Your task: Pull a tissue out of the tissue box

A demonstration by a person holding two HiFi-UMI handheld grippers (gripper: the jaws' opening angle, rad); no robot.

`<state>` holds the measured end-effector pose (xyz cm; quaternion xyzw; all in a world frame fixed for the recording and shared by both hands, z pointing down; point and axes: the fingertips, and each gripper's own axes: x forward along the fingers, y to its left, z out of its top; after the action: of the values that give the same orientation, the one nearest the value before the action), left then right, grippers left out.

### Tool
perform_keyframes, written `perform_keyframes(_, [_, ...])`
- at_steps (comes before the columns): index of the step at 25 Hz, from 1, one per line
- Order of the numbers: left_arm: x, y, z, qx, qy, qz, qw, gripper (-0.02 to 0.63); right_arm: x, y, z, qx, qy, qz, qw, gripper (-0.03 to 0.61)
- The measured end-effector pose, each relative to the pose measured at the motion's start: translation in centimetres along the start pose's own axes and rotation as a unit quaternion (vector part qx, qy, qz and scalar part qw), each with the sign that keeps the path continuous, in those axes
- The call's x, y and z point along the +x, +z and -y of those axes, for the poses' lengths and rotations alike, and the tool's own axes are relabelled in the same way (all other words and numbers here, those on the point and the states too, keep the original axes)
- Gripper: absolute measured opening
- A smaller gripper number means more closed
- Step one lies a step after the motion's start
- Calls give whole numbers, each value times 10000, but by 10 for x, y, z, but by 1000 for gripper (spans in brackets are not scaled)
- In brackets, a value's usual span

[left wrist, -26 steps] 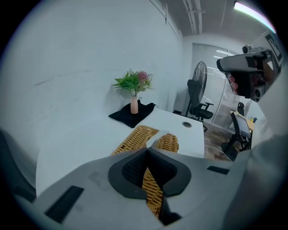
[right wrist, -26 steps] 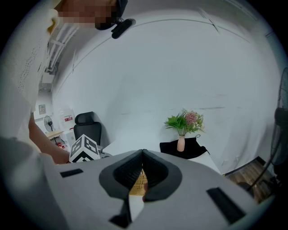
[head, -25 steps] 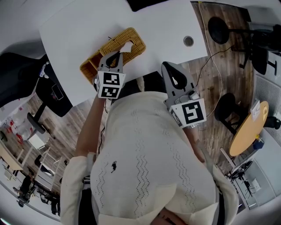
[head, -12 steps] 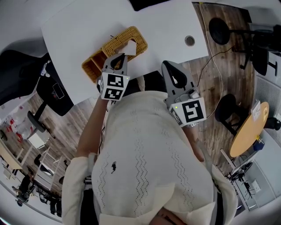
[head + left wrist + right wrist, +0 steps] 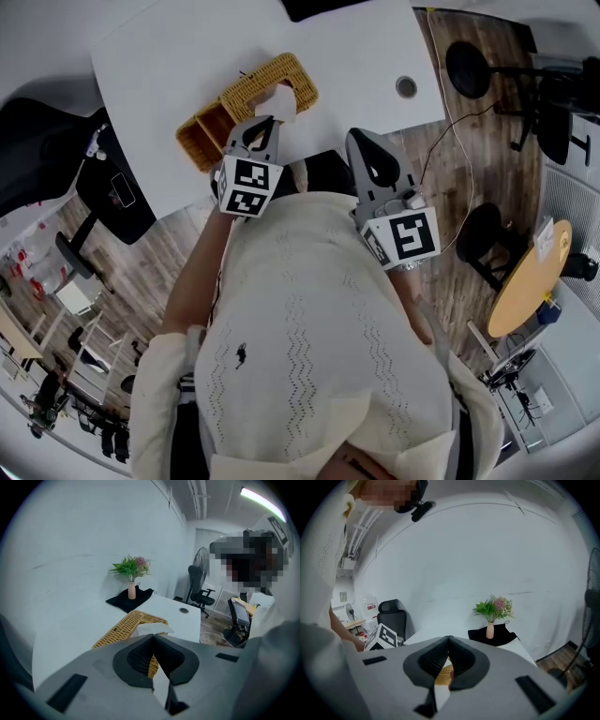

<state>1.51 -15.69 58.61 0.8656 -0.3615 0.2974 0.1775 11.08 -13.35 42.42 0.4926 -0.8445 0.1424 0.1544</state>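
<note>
My left hand-held gripper (image 5: 265, 123) had its jaws pressed together with nothing between them. The wicker tissue box (image 5: 265, 78) lay on the white table (image 5: 169, 56) directly ahead of its tips. A white tissue (image 5: 282, 99) stood up out of the box's slot just beyond those tips; I could not tell whether they touched it. My right hand-held gripper (image 5: 363, 138) was also closed and empty, held at the table's near edge, apart from the left one. From it the tissue box lay ahead and to the left. Farther ahead of both, a small vase of flowers (image 5: 131, 589) stood on a black cloth (image 5: 130, 599).
</note>
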Motion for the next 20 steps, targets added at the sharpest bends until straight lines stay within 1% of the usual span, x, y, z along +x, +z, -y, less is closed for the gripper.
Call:
perform_keyframes(5, [-3, -2, 2, 36, 2, 5, 10000, 12, -2, -1, -2, 4, -11, 24, 10000, 0])
perform_keyframes(20, [-16, -10, 0, -23, 102, 56, 9999, 12, -5, -3, -15, -50, 42, 49, 10000, 0])
